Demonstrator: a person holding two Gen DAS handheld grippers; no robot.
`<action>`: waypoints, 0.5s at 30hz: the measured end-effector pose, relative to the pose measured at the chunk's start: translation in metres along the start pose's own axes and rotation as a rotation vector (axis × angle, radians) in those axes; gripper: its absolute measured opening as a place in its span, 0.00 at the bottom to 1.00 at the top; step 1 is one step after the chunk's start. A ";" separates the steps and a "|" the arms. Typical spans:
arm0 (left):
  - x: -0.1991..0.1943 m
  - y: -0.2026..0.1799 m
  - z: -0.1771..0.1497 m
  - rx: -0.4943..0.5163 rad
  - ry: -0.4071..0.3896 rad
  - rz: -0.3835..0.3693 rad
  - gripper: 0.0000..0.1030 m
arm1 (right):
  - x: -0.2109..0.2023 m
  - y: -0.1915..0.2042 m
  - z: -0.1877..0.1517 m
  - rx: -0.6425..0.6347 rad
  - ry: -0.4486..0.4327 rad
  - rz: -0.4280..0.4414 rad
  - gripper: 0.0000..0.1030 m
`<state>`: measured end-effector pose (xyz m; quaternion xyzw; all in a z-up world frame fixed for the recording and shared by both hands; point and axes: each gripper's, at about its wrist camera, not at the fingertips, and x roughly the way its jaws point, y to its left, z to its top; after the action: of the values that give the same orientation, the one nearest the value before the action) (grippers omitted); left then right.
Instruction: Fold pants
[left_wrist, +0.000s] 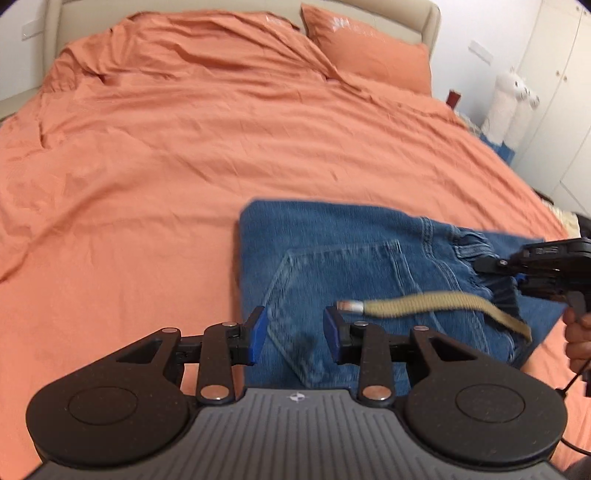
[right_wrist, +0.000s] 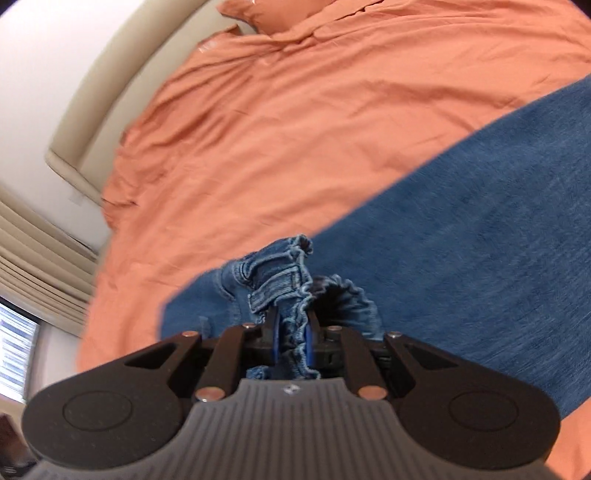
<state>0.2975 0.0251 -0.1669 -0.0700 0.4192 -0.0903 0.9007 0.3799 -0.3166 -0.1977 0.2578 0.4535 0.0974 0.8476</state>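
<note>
Orange bedding (left_wrist: 184, 155): covers whole bed, wrinkled, carries everything below; matching pillow (left_wrist: 373, 55) at far right corner by beige headboard (left_wrist: 432, 26).

Denim pants (left_wrist: 332, 251): blue, already folded to a compact slab, lying near the bed's near edge toward its right side; back pocket (left_wrist: 332, 295) facing up; long axis running across the bed, left to right in the left wrist view, fold edge at left, gathered elastic waistband (right_wrist: 291, 280) at right end. Tan drawstring (left_wrist: 424, 304) with metal tip trailing loose over the pocket, tip just beside the left gripper's right finger.

Right gripper (right_wrist: 291, 332): at the waistband end, blue pads pinched on bunched waistband fabric, fabric drawn up between them; clenched on the pants; a person's hand (left_wrist: 578, 339) on its handle at the right edge of the left wrist view.

Left gripper (left_wrist: 295, 332): hanging over the slab's near left part, jaws part open, nothing between the pads but pocket denim seen below; whether pads touch the cloth cannot be told.

Judgement: coming fold probably turns on carrying the waistband end leftward along the long axis toward the fold edge; right gripper nearer and already holding, left placed to pin or receive.

Containers: none seen; pocket lying flat, contents not visible.
</note>
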 end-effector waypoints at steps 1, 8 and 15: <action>0.005 -0.001 -0.004 0.007 0.016 0.005 0.38 | 0.008 -0.003 -0.003 -0.005 -0.001 -0.019 0.07; 0.019 -0.004 -0.015 0.031 0.065 0.053 0.37 | 0.018 -0.024 -0.007 -0.005 -0.010 -0.008 0.22; -0.035 -0.011 -0.026 0.120 0.027 0.050 0.40 | -0.069 -0.007 -0.037 -0.184 -0.113 0.051 0.33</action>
<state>0.2540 0.0210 -0.1551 -0.0041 0.4268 -0.0935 0.8995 0.3094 -0.3373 -0.1687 0.1957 0.3873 0.1455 0.8891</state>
